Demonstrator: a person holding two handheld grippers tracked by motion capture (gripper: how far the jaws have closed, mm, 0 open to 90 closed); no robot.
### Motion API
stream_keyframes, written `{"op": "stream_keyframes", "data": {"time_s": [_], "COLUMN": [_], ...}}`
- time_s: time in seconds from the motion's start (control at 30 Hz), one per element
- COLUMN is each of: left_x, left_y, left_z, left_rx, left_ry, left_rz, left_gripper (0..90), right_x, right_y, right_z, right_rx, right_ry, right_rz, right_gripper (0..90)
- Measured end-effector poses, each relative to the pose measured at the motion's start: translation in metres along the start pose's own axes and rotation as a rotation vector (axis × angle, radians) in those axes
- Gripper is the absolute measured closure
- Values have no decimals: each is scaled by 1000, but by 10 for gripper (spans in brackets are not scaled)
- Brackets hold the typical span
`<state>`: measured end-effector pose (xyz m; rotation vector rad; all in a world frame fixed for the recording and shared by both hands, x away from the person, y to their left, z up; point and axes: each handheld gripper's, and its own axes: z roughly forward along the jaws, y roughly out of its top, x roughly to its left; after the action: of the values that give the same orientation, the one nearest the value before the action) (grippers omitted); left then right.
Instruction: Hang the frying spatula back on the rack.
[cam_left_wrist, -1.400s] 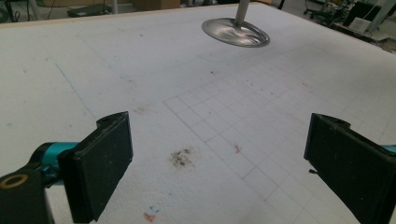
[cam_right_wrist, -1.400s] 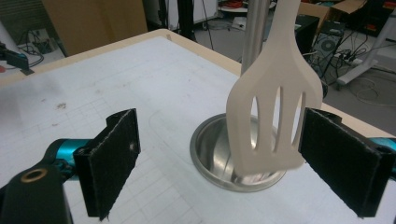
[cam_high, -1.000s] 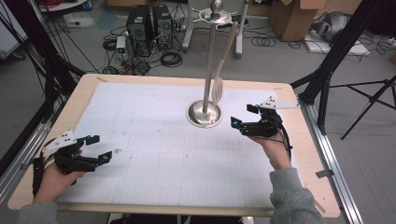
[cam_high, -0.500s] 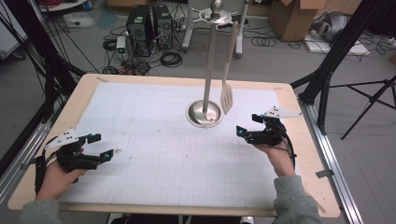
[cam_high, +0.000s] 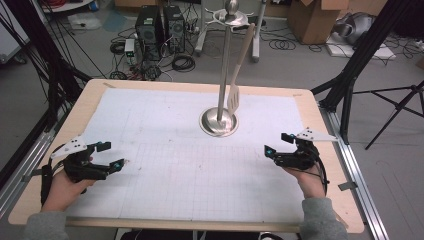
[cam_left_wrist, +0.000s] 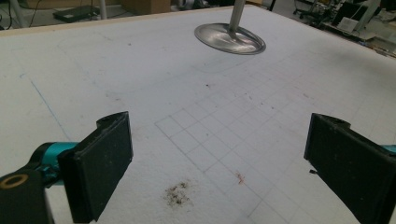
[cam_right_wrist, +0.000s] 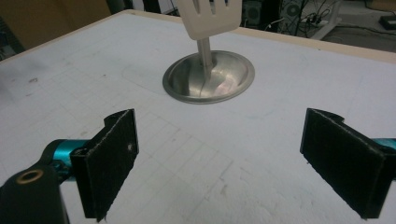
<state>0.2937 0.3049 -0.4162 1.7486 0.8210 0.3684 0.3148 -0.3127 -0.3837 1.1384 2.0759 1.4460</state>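
Right gripper (cam_high: 274, 150) pulled back from the stand (cam_high: 219, 121), jaws wide apart. Left gripper (cam_high: 116, 163) likewise gaping, barely moved. Spatula (cam_high: 234, 98) swung nearer the pole.

Table (cam_high: 320, 210): covered by a gridded sheet (cam_high: 175, 150). Utensil stand (cam_high: 219, 122): set on the sheet, centre, toward the far side. Slotted spatula (cam_high: 234, 97): hung from the stand's top, just right of the pole, above the base. Left gripper (cam_high: 114, 160): placed near left. Right gripper (cam_high: 276, 144): placed near right. Both are held well apart from the stand.
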Motion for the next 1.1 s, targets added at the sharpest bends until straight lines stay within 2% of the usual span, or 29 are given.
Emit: {"op": "stream_keyframes", "data": {"time_s": [0.3, 0.53, 0.57, 1.1], "left_x": [2, 3, 3, 1], "left_y": [0, 2, 2, 7], "left_z": [1, 7, 8, 13], "left_rx": [0, 9, 6, -17], "left_ry": [-1, -11, -11, -33], "left_rz": [-3, -2, -1, -2], "left_gripper": [82, 82, 82, 82], "right_x": [-8, -12, -13, 1], "right_y": [-15, -24, -26, -51], "right_z": [-18, -23, -24, -42], "right_rx": [-10, -5, -4, 31], "right_ry": [-20, -29, -31, -40], "right_rz": [38, 62, 54, 38], "right_gripper": [106, 106, 106, 106]}}
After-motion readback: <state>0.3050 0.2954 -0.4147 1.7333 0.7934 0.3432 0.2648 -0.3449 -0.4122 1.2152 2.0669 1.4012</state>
